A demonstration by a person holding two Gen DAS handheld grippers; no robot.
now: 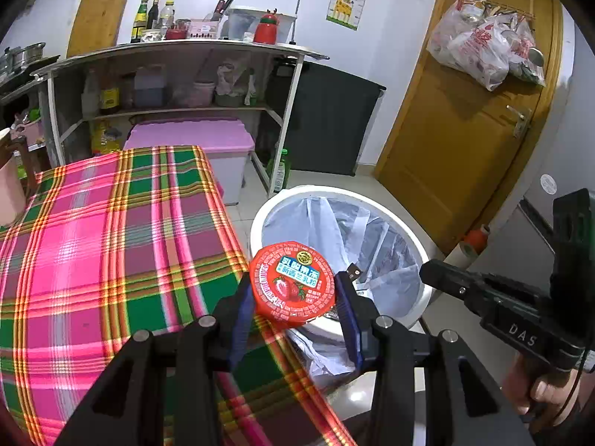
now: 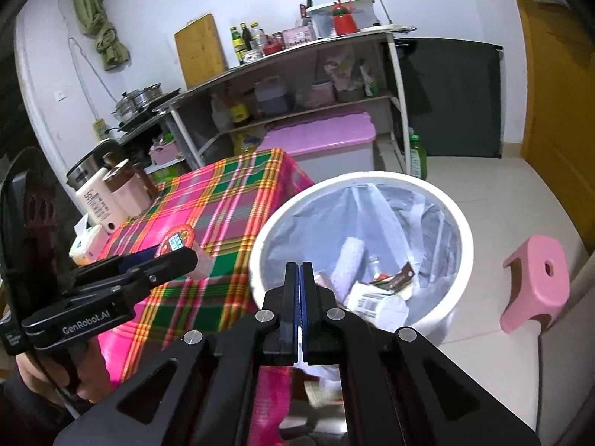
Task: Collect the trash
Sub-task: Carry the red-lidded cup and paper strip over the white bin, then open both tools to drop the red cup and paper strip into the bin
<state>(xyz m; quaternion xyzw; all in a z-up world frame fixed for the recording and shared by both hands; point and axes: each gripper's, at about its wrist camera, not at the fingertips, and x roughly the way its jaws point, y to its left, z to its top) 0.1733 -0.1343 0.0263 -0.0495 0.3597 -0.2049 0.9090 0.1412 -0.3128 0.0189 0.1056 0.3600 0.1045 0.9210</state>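
Observation:
My left gripper (image 1: 295,291) is shut on a red jelly cup (image 1: 292,282) with a strawberry lid, held above the table's right edge beside the white trash bin (image 1: 422,260). The cup also shows in the right wrist view (image 2: 175,241), in the left gripper (image 2: 163,256). The bin (image 2: 461,223) has a clear bag liner and holds several pieces of trash (image 2: 375,297). My right gripper (image 2: 299,278) is shut and empty, above the bin's near rim; it also shows in the left wrist view (image 1: 427,275).
A table with a pink and green plaid cloth (image 1: 111,241) stands left of the bin. A pink stool (image 2: 535,286) is on the floor to the right. A shelf unit (image 1: 178,85), a pink-lidded box (image 1: 193,137) and a wooden door (image 1: 465,111) stand behind.

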